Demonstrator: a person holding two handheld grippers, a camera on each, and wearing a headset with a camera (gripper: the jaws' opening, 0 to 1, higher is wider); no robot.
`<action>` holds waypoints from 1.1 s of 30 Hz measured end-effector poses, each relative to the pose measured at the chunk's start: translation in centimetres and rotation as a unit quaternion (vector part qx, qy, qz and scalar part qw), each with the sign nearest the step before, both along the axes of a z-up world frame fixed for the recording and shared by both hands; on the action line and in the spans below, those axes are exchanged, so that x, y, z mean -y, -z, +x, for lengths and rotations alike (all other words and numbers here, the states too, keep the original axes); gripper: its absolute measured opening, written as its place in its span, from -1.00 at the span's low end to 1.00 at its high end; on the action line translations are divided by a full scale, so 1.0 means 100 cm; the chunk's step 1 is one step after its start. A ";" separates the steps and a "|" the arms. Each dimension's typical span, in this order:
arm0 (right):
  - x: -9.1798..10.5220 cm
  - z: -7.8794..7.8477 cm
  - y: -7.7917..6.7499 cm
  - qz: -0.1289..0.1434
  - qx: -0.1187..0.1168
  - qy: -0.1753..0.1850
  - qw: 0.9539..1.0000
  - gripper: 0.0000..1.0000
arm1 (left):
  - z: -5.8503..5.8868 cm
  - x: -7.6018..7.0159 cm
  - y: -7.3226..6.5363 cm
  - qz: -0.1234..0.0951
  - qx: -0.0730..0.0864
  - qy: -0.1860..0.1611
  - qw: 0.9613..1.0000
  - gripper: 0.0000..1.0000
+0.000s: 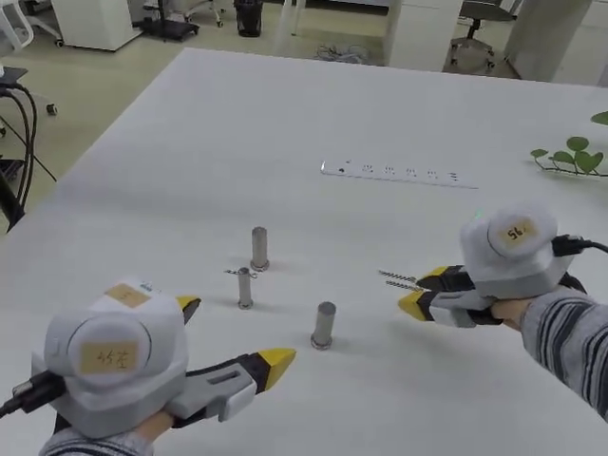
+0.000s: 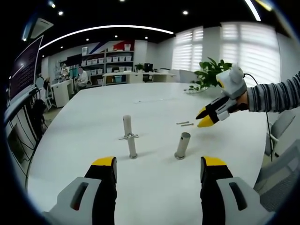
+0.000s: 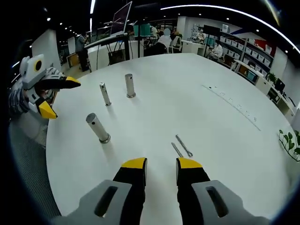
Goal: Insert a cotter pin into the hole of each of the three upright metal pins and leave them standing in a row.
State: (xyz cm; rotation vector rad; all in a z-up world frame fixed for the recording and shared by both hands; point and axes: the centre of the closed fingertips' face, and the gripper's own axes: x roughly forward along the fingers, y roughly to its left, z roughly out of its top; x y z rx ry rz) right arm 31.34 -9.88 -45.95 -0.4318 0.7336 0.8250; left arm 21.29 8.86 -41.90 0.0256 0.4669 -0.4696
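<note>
Three upright metal pins stand on the white table (image 1: 285, 133): a back pin (image 1: 259, 249), a middle pin (image 1: 245, 288) and a front right pin (image 1: 325, 325). A cotter pin (image 1: 237, 273) sticks through the top of the middle pin (image 2: 132, 147). Two loose cotter pins (image 1: 399, 279) lie flat just ahead of my right gripper (image 1: 423, 290), which is open and empty. In the right gripper view those cotter pins (image 3: 180, 146) lie just beyond my right gripper (image 3: 161, 165). My left gripper (image 1: 233, 332) is wide open and empty, close in front of the middle pin.
A white power strip (image 1: 399, 174) lies across the table's far side. Green plant leaves (image 1: 570, 157) show at the right edge. Office chairs and cabinets stand beyond the table's far edge.
</note>
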 end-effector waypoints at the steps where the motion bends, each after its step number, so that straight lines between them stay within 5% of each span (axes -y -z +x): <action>1: 0.002 0.003 0.002 -0.009 -0.002 -0.004 1.000 -0.60 | 0.000 0.000 0.001 0.002 -0.001 0.001 1.000 0.43; 33: 0.016 0.028 0.033 -0.092 -0.072 -0.030 0.993 -0.90 | 0.002 0.003 0.011 0.003 -0.016 0.011 1.000 0.38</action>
